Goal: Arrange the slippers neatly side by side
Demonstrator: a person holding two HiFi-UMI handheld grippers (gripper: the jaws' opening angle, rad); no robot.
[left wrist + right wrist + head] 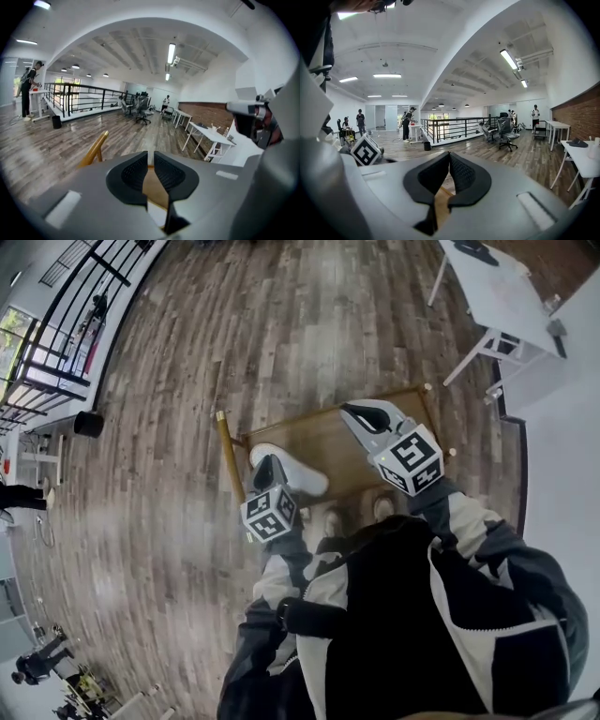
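**Head view: two grippers over a low tabletop, one pale slipper beneath the left**

Seen steeply from above, a brown wooden tabletop [328, 442] with a gold leg [228, 451] stands on a plank floor [234, 334]. What looks like a white slipper [302, 474] lies on the tabletop's near left part, though the gripper hides part of its shape. The left gripper [266, 468] hangs directly over it, with its jaws a narrow slit apart and nothing between them. The right gripper [354, 411] hovers above the tabletop's far right part, well apart from the slipper. Its jaws are together and empty. A white desk [497, 287] stands further off on the right.
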